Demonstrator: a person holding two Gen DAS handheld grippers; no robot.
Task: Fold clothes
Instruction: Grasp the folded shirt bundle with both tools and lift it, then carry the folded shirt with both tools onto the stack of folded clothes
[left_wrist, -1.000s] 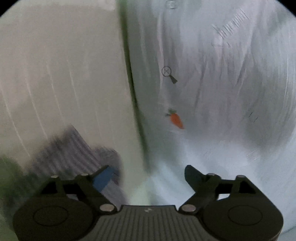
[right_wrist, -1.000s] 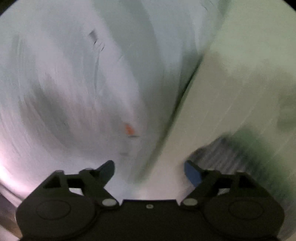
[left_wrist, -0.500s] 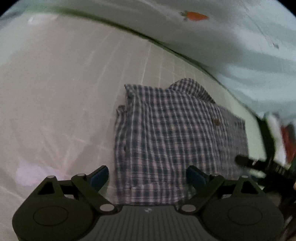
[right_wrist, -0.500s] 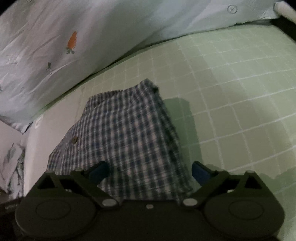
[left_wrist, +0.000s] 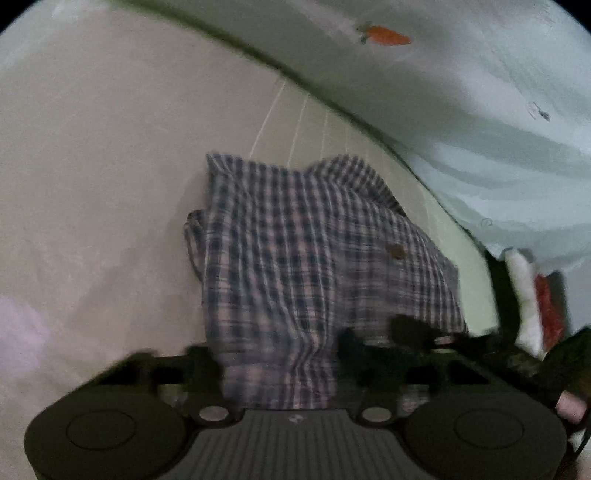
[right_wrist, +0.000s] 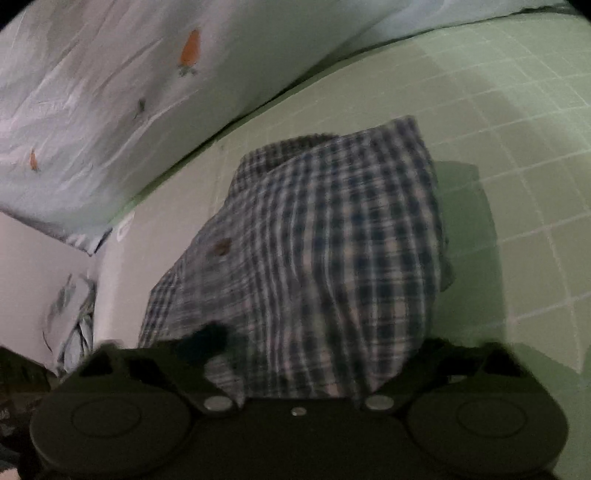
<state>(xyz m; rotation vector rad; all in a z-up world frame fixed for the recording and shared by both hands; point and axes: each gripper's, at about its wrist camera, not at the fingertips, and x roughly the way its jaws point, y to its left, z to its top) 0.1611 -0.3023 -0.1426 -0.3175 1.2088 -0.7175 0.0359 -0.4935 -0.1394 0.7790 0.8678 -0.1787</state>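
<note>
The left gripper (left_wrist: 280, 365) and the right gripper (right_wrist: 306, 358) each sat low over the near edge of the folded plaid shirt (left_wrist: 314, 258), fingers blurred and spread wide with checked cloth showing between them, though whether either actually pinched the fabric could not be told. The shirt (right_wrist: 332, 240) lay as a compact bundle, one brown button (left_wrist: 397, 252) facing up, on the green gridded sheet (right_wrist: 517, 110) of the bed. Beyond it rose a pale carrot-print quilt (right_wrist: 129, 74).
</note>
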